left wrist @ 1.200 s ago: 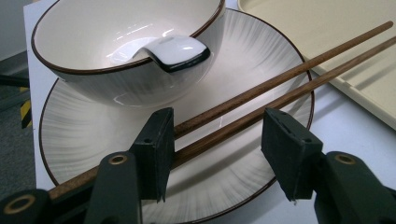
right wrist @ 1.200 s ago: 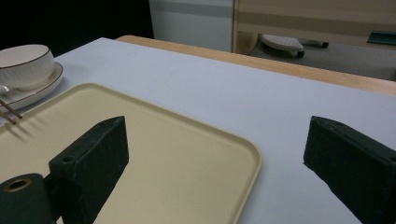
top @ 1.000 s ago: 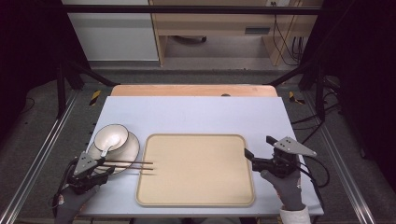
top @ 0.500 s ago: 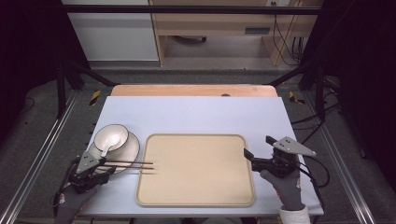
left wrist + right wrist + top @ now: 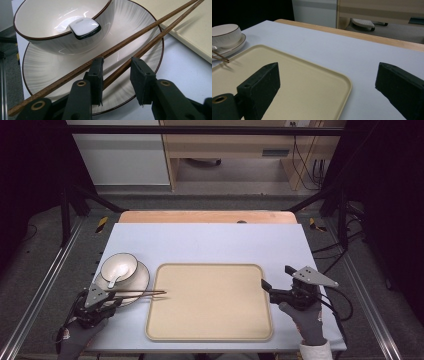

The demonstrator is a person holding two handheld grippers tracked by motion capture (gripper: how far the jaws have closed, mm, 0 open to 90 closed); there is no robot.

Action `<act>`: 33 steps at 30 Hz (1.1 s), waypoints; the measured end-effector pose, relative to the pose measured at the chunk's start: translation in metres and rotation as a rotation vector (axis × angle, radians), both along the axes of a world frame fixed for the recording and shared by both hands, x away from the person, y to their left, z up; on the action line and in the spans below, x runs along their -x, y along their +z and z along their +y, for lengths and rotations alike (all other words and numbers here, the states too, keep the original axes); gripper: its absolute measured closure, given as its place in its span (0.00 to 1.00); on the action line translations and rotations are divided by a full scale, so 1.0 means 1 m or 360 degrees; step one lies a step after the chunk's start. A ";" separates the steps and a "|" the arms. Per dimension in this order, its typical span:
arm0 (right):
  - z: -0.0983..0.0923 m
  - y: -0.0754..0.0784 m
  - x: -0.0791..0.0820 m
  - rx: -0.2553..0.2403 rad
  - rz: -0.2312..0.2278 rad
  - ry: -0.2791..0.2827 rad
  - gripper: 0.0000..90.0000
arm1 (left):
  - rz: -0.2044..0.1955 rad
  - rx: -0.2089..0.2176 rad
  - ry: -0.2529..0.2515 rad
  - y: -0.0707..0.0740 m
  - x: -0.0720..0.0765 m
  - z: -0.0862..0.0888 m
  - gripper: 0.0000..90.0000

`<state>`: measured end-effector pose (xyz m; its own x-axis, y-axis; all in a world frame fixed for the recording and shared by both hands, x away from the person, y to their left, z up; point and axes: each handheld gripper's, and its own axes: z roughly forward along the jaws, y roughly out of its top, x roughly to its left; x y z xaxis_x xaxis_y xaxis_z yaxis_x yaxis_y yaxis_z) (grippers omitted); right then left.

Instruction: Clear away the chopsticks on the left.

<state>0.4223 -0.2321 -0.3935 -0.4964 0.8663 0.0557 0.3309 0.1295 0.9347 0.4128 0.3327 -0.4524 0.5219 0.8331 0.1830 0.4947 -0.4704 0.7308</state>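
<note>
- Table (image 5: 210, 240): big tan tray (image 5: 210, 302) centre; plate (image 5: 137, 279) w/ bowl (image 5: 120, 266) at its left, bowl holds a white spoon (image 5: 83, 27).
- Task thing = chopsticks (image 5: 137, 293): across plate rim, tips just over tray's left edge. Same spot as 1 s ago, no shift.
- L gripper (image 5: 116, 75): my jaws have just been closing; vs earlier frames that's the only change I can make out. Gripper view: one stick runs through the gap, the other passes outside the left pad (image 5: 96, 75). Pads don't look pressed on wood yet, so not a grip.
- Meaning (judgement): pick-up started, but closing as-is would catch one stick only. Prob. need to re-centre to take both.
- R gripper (image 5: 327, 82): jaws wide apart, nothing between, straddling tray's right corner. Parked as before.
- Hands: no visible move since earlier frames.
</note>
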 end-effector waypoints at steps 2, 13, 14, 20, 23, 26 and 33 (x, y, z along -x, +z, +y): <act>0.000 0.000 0.000 0.0000 -0.0002 0.0003 0.07 | 0.0006 -0.0025 0.0000 0.001 0.000 -0.002 0.71; -0.001 0.001 0.000 -0.0004 -0.0009 -0.0004 0.06 | 0.0022 -0.0024 -0.0005 0.003 0.000 -0.006 0.81; -0.001 0.001 0.000 -0.0004 -0.0008 -0.0004 0.06 | 0.0023 -0.0030 -0.0008 0.003 0.000 -0.007 0.82; 0.000 0.000 0.000 -0.0003 -0.0004 -0.0001 0.06 | 0.0028 -0.0042 -0.0015 0.003 0.000 -0.010 0.83; 0.000 0.000 0.000 -0.0005 0.0000 0.0003 0.06 | 0.0035 -0.0019 -0.0016 0.003 -0.001 -0.010 0.82; 0.000 0.000 0.000 0.0000 0.0001 0.0005 0.06 | 0.0065 0.0008 -0.0027 0.001 -0.004 -0.009 0.74; 0.000 0.000 -0.001 0.0002 -0.0001 0.0006 0.06 | 0.0107 0.0051 -0.0020 0.000 -0.008 -0.006 0.77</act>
<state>0.4229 -0.2322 -0.3938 -0.4999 0.8644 0.0543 0.3296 0.1319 0.9349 0.4203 0.3265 -0.4524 0.5427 0.8312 0.1203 0.5372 -0.4537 0.7111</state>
